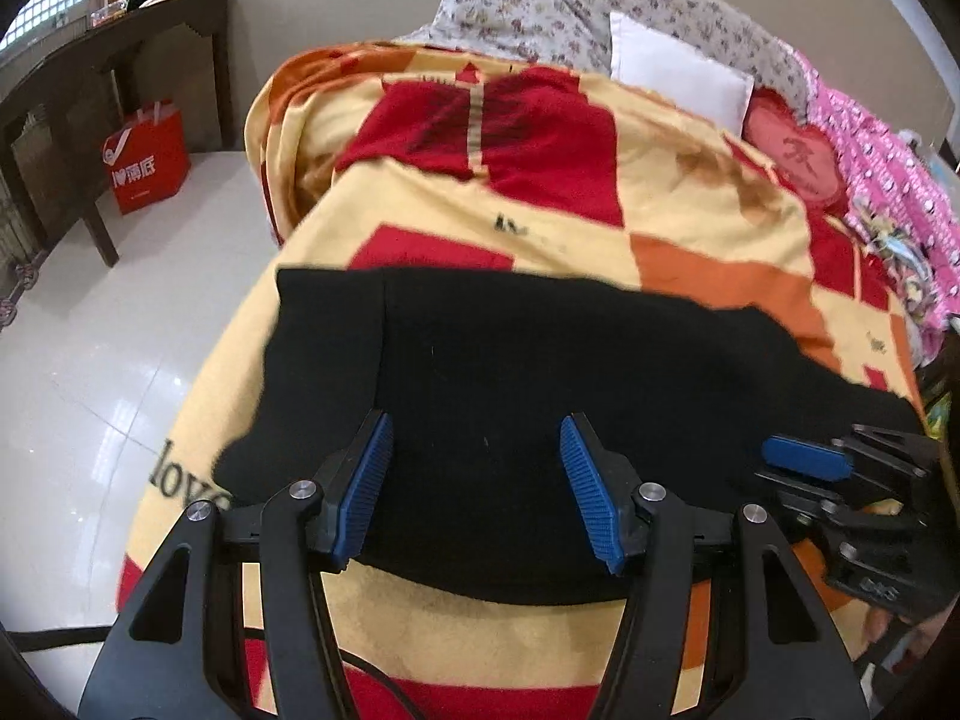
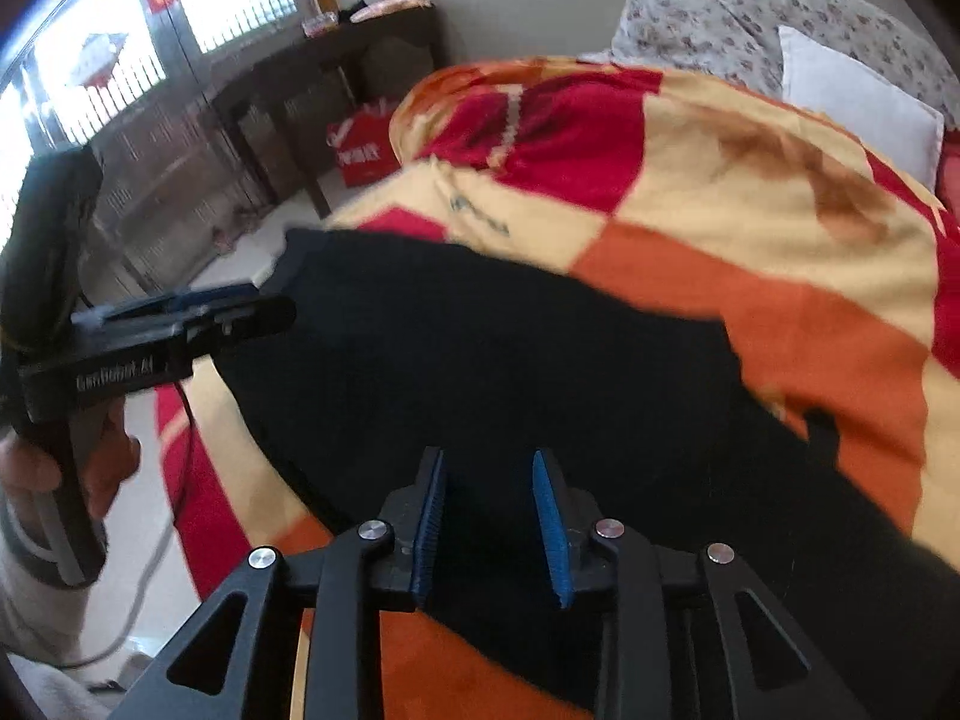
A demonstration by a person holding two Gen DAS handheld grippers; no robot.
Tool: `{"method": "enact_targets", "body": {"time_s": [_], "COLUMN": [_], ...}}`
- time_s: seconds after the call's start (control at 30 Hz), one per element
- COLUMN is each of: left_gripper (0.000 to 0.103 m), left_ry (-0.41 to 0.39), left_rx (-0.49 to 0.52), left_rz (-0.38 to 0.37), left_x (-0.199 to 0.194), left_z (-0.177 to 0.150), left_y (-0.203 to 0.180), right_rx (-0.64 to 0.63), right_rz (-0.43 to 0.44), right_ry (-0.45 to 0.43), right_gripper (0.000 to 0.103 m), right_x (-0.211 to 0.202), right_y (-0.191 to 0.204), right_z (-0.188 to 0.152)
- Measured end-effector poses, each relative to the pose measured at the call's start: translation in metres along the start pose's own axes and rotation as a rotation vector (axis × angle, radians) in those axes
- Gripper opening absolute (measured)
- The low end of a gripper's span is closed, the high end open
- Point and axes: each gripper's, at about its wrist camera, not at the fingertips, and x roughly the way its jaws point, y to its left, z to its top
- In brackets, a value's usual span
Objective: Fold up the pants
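Black pants (image 1: 528, 378) lie flat across a red, yellow and orange blanket (image 1: 540, 210) on a bed. My left gripper (image 1: 477, 444) is open, its blue pads spread wide just above the pants' near edge. My right gripper (image 2: 489, 480) is open and empty, hovering over the pants (image 2: 480, 348) further right. The right gripper also shows at the right edge of the left wrist view (image 1: 804, 459). The left gripper shows at the left of the right wrist view (image 2: 228, 306), beside the pants' left end.
A white pillow (image 1: 678, 78) and floral bedding (image 1: 540, 6) lie at the bed's head. Pink fabric (image 1: 882, 180) lies along the right side. A dark wooden table (image 1: 120, 60) and a red bag (image 1: 147, 153) stand on the white tiled floor (image 1: 120, 330) to the left.
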Motion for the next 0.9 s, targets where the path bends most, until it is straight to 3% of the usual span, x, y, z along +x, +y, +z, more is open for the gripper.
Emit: {"method": "enact_targets", "body": {"time_s": [0.17,0.3,0.53,0.9], "left_gripper": [0.058,0.058,0.058,0.058], "left_ry": [-0.018,-0.006,-0.010,0.070], "left_rx": [0.026,0.005,0.084,0.226], "left_rz": [0.044,0.006,-0.108,-0.179], "left_x": [0.003,-0.002,-0.010,0.028], "left_z": [-0.004,-0.002,0.002,-0.004], "left_y": [-0.009,-0.017,-0.074,-0.161], "right_rx": [-0.034,0.009,0.092,0.303], "right_rz": [0.021,0.045,-0.147,-0.342], "right_ry": [-0.006,-0.005,-0.045,-0.035], "right_gripper": [0.033,0.034,0.038,0.040], "right_x": [-0.011,-0.029,-0.074,-0.119], "right_y": [0.004,-0.010,-0.058,-0.151], "right_z": [-0.022,-0.026,-0.051,-0.105]}}
